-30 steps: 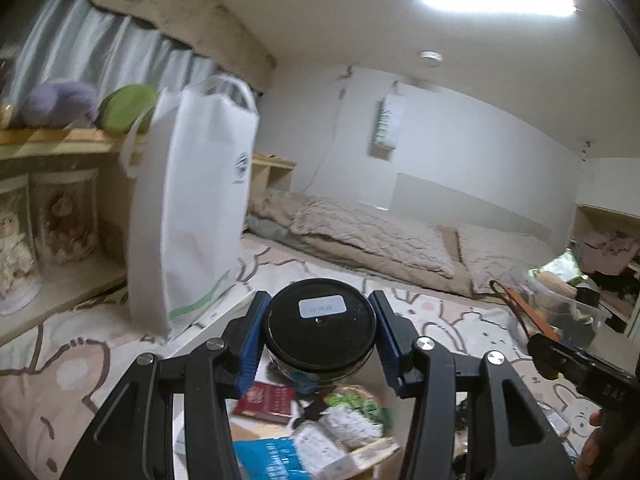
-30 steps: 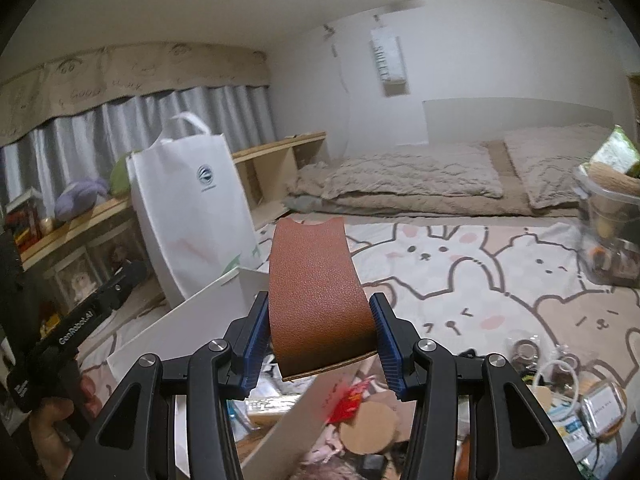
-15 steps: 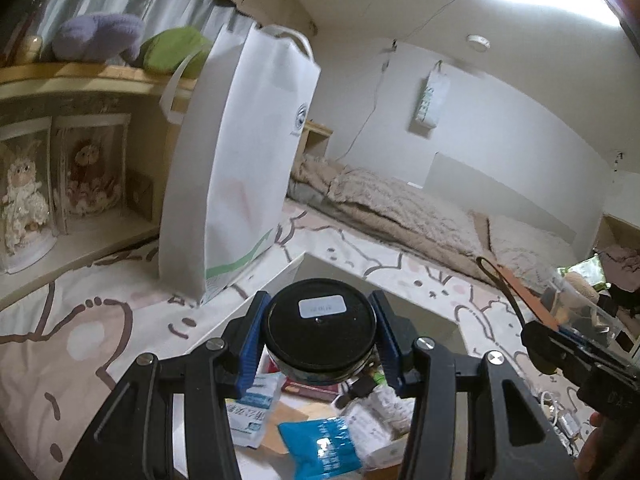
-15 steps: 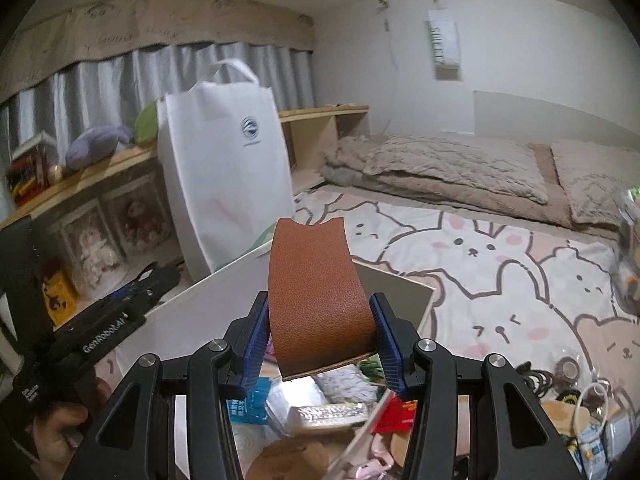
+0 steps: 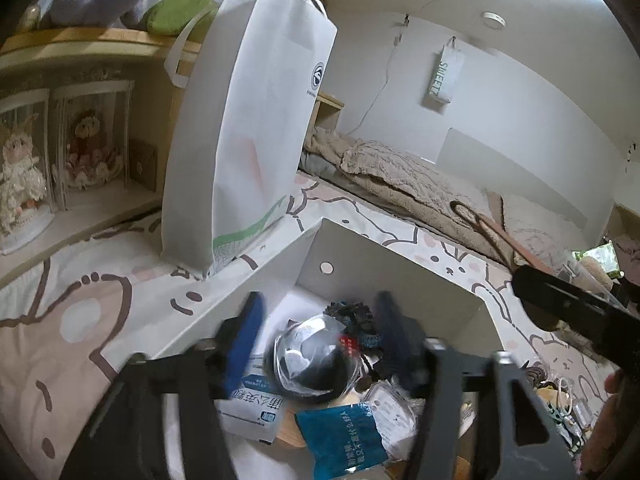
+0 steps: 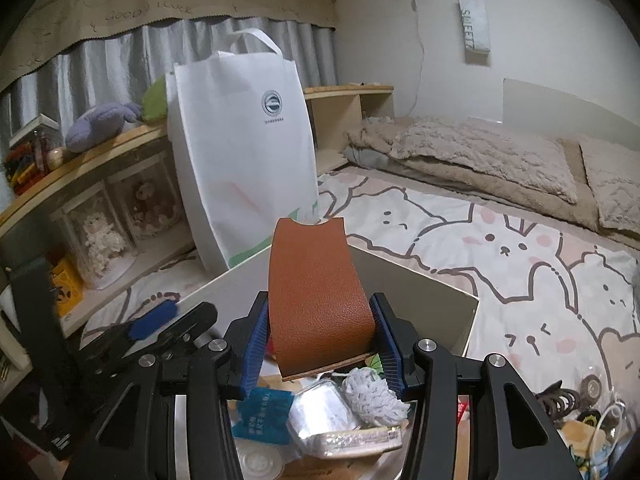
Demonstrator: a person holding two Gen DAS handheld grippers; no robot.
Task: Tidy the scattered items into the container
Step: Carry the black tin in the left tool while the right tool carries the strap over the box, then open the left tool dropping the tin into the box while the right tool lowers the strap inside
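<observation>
While right tongs (image 6: 320, 340) pinch leather (image 6: 316, 296), left tongs (image 5: 316, 332) part above box (image 5: 384, 272).

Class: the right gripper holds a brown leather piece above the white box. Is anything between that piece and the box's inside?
Nothing visible blocks it. The brown curved leather piece sits clamped in the right gripper over the open-topped white box; only packets already inside lie below.

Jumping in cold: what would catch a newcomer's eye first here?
The brown leather piece clamped upright in the right hand-held gripper, over the open white box of clutter. In the left wrist view, the left hand-held gripper is opening around a round black tin. Behind the box stands a tall white tote bag.
</observation>
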